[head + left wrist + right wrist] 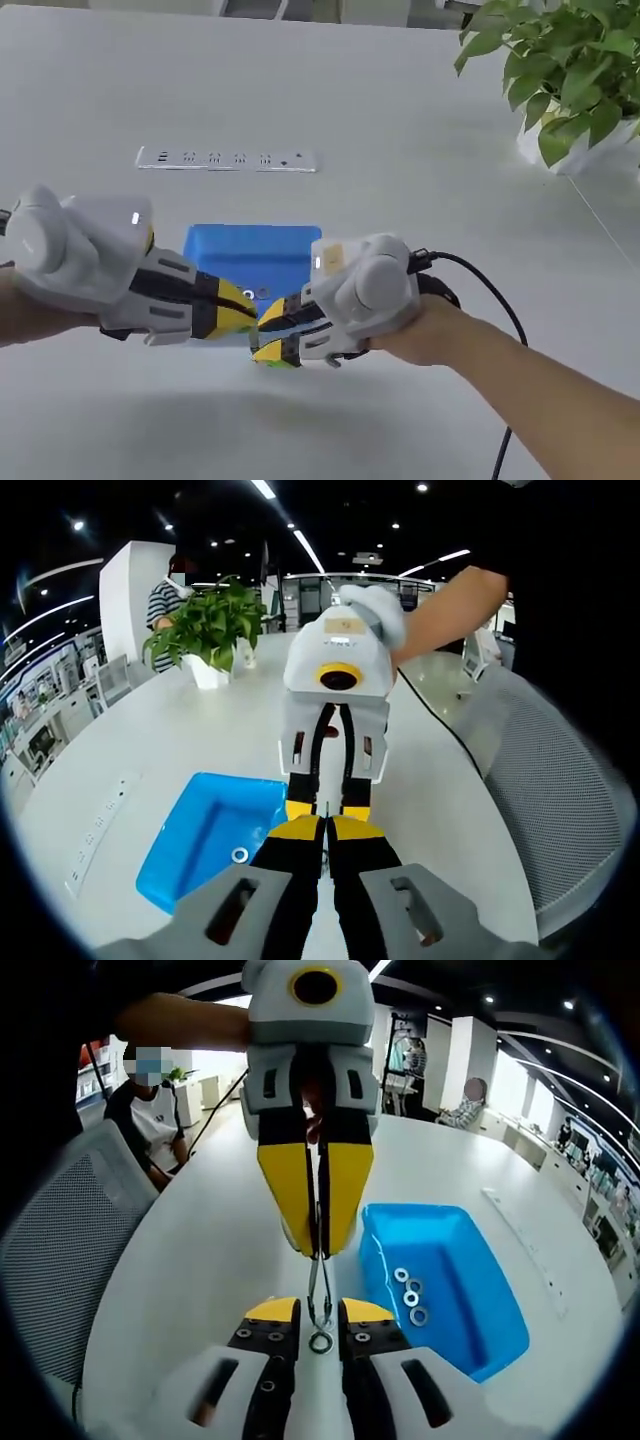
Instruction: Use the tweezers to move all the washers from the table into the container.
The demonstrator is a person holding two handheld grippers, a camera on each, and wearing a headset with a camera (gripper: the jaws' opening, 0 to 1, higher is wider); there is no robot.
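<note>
At the bottom centre of the right gripper view, one washer (321,1341) lies flat on the table (200,1260). It sits between the right gripper (320,1312)'s yellow-tipped jaws, which stand parted on either side of it and grip nothing. Just above the washer are the tips of the tweezers (320,1295), very close to its rim, though I cannot tell whether they touch. The tweezers run up the frame into the left gripper (320,1243), whose jaws are clamped flat on their shank. The washer looks like a thin, hard metal ring, light and probably slick on the smooth top, with no edge raised to catch. The likeliest hold is one tip through the hole and the other outside the rim, squeezed gently. The tweezers are thin and springy, so a hard pinch could flick the washer away. To the right of centre in that view is the blue container (470,1300), open-topped and near the jaws, with three washers (401,1275) on its floor. In the head view the two grippers meet nose to nose in front of it. Farther up the frame lie a white power strip (225,158) and, at upper right, a potted plant (560,70). The strip's markings are too small to read, and no brand or label is legible anywhere.
</note>
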